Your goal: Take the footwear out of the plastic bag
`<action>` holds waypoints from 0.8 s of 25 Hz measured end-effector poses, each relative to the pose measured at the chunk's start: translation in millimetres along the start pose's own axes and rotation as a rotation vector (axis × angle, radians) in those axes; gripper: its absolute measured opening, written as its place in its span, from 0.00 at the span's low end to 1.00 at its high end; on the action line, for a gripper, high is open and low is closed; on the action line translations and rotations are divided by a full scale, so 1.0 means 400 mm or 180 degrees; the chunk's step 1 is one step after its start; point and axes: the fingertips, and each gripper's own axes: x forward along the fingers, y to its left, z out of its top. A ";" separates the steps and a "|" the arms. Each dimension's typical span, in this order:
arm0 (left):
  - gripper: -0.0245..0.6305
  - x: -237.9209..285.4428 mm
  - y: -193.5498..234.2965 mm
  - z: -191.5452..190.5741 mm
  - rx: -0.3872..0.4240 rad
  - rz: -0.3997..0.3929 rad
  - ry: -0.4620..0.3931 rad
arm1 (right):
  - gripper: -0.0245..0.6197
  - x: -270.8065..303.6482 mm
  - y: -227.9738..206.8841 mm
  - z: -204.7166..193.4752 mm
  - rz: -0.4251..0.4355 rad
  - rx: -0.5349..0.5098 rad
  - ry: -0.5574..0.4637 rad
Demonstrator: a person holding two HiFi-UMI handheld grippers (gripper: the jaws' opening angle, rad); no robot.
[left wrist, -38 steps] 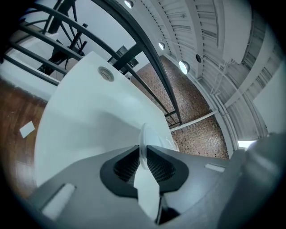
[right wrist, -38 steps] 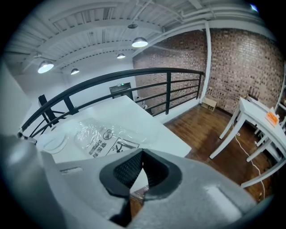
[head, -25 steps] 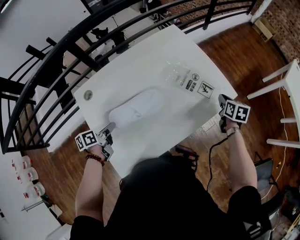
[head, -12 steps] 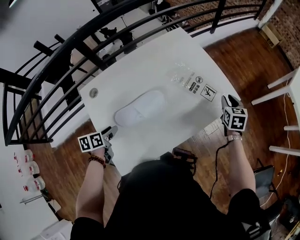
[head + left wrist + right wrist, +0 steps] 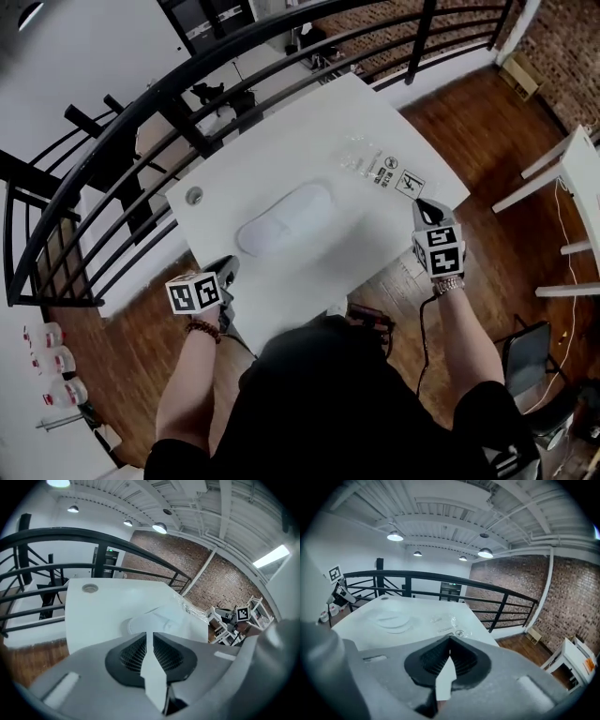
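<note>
A white slipper (image 5: pixel 283 220) lies bare in the middle of the white table (image 5: pixel 281 131); it also shows in the left gripper view (image 5: pixel 157 620) and the right gripper view (image 5: pixel 389 619). The empty clear plastic bag (image 5: pixel 370 161) with printed labels lies flat to its right (image 5: pixel 447 623). My left gripper (image 5: pixel 228 267) hovers at the table's near-left edge, short of the slipper; its jaws (image 5: pixel 146 637) are closing, a thin slit remains and nothing is between them. My right gripper (image 5: pixel 424 208) sits at the table's right corner, shut and empty (image 5: pixel 450 641).
A black railing (image 5: pixel 141 112) runs along the table's far and left sides. A round grommet (image 5: pixel 194 196) is set in the table's left corner. White furniture (image 5: pixel 581 169) stands on the wooden floor at right, and plastic bottles (image 5: pixel 52 361) at lower left.
My left gripper has drawn back from the slipper's near end to the table edge. The right gripper has shifted left, closer to the bag's corner. Slipper and bag lie as before.
</note>
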 end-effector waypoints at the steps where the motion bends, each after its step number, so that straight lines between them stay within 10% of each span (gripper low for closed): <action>1: 0.11 -0.009 -0.009 0.002 0.0110 -0.0013 -0.0028 | 0.03 -0.016 0.038 0.008 0.0051 -0.0045 -0.0019; 20: 0.06 -0.295 -0.469 -0.149 0.1603 -0.1199 -0.0460 | 0.03 -0.435 0.615 0.098 0.0463 -0.0070 -0.0501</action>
